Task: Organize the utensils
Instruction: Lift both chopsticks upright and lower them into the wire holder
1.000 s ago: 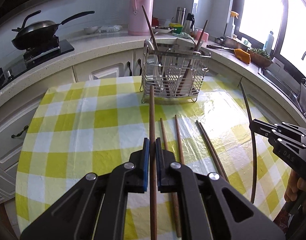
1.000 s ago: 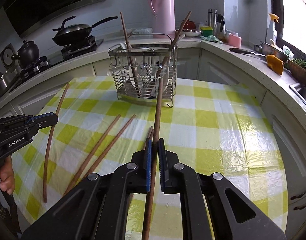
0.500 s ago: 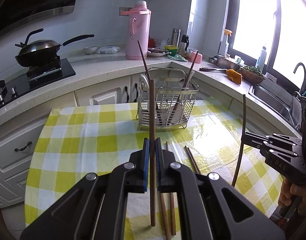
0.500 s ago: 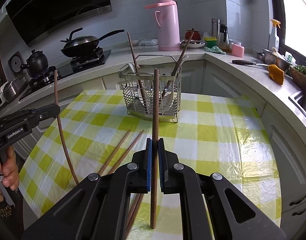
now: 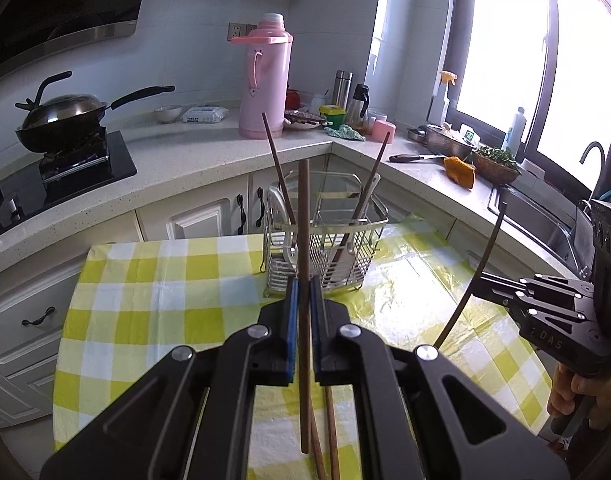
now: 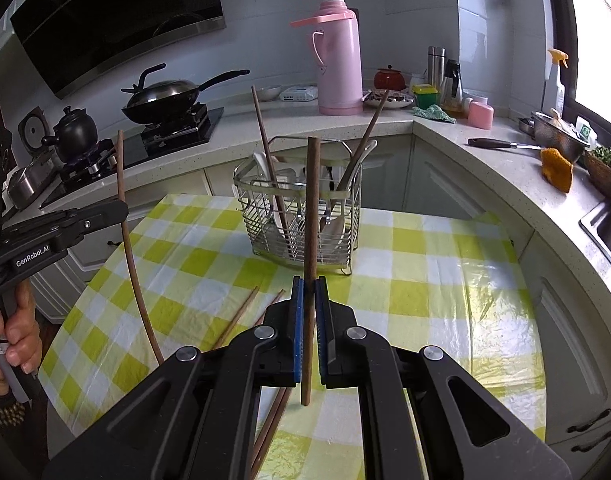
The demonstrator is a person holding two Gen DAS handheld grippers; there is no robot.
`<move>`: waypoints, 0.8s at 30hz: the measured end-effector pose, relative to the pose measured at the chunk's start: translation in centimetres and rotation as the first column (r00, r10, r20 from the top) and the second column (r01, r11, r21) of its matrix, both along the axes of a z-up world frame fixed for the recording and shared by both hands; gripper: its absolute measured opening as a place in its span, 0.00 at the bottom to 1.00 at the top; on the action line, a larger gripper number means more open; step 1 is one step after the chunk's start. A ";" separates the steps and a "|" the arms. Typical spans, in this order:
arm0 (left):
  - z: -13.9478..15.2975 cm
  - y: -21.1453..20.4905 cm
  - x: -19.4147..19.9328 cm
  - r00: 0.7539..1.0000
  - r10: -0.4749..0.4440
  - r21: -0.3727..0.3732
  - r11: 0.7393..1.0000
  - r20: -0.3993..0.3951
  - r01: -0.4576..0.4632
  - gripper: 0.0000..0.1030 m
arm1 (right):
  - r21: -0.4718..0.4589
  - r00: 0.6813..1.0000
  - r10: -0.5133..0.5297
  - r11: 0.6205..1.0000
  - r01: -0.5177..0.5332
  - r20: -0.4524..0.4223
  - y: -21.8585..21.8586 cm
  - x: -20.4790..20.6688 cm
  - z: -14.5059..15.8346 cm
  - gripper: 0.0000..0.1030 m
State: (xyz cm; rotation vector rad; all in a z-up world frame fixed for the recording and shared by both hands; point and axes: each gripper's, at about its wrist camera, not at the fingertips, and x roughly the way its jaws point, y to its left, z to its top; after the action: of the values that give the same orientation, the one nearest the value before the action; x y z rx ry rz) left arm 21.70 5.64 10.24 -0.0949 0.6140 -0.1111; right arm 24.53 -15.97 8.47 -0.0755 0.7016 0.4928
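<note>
Step in hand: transfer of two chopsticks to the wire caddy (image 6: 301, 216), which stands near the table's far edge w/ chopsticks and spoons already inside. Left gripper (image 5: 301, 300) is clamped on one chopstick (image 5: 304, 216), held upright, clear of the checked tablecloth (image 5: 153, 292). Right gripper (image 6: 310, 300) likewise pinches a second chopstick (image 6: 312, 200). Loose chopsticks (image 6: 237, 320) lie near the table's front edge. Next move, likely: carry fwd, tips over caddy, lower, then release.
</note>
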 end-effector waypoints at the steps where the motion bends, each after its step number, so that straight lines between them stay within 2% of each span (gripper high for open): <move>1: 0.7 0.0 0.4 1.000 -0.002 -0.001 1.000 0.009 0.002 0.06 | -0.001 1.000 0.002 1.000 -0.002 0.006 0.1 0.3 0.6 0.07; 10: 7.8 -0.1 4.7 0.994 -0.019 -0.012 1.000 0.103 0.020 0.06 | 0.001 0.998 0.017 1.000 -0.017 0.066 1.5 4.4 7.2 0.07; 15: 11.2 -0.5 7.1 0.990 -0.021 0.023 1.000 0.142 0.018 0.06 | 0.015 0.994 0.014 1.000 -0.015 0.111 1.9 6.4 11.1 0.07; 24: 14.5 -0.3 11.4 0.981 -0.011 0.033 0.999 0.196 0.005 0.06 | 0.024 0.990 -0.005 1.000 0.002 0.143 3.1 10.7 14.2 0.07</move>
State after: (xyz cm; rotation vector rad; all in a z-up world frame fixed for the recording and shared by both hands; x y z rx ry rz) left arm 33.13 5.31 24.74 -0.0494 0.4192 -0.1170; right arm 35.23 -12.86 22.70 -0.0860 0.5549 0.4873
